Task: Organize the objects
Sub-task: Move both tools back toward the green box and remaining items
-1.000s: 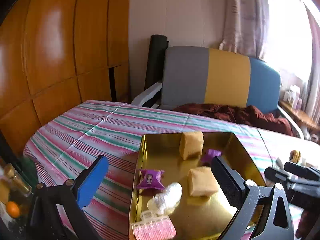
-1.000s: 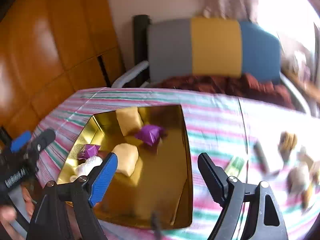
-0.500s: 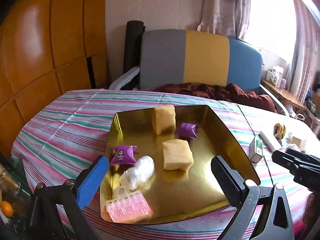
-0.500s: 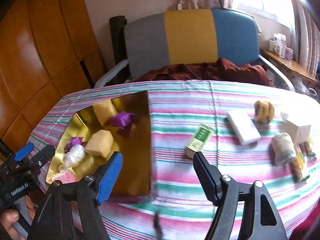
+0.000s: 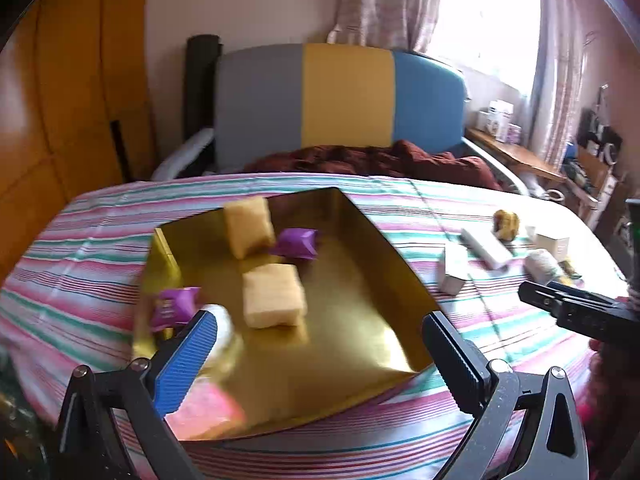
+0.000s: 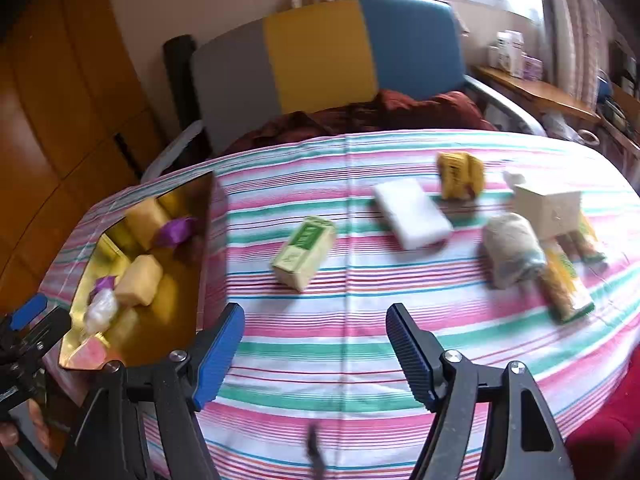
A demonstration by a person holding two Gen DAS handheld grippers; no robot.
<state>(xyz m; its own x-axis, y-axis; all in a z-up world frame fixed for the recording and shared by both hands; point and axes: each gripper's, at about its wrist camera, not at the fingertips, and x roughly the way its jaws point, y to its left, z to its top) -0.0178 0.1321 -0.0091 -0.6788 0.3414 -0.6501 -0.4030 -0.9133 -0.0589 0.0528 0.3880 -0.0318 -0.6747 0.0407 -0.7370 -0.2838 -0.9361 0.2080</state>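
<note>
A gold tray [image 5: 372, 280] sits on the striped tablecloth and holds two yellow sponges [image 5: 274, 294], purple wrapped packets [image 5: 298, 242], a white bundle and a pink item [image 5: 204, 410]. The tray also shows at the left of the right wrist view [image 6: 202, 240]. My left gripper [image 5: 320, 348] is open and empty over the tray's near edge. My right gripper [image 6: 316, 338] is open and empty over bare cloth. Ahead of it lie a green box [image 6: 304, 252], a white block [image 6: 412, 212], a yellow packet [image 6: 458, 174], a beige roll [image 6: 512, 250], a cream box [image 6: 550, 208] and a snack bag [image 6: 568, 284].
A grey, yellow and blue chair [image 5: 340, 100] with a dark red cloth [image 5: 368, 160] stands behind the table. Wooden panels [image 5: 60, 100] line the left wall. A shelf with small items [image 5: 516, 152] is at the right by the window. The left gripper shows at the right wrist view's left edge [image 6: 24, 344].
Both grippers have swung to the right. The right wrist view has left the tray and now faces the loose objects on the cloth. Both stay open and empty.
</note>
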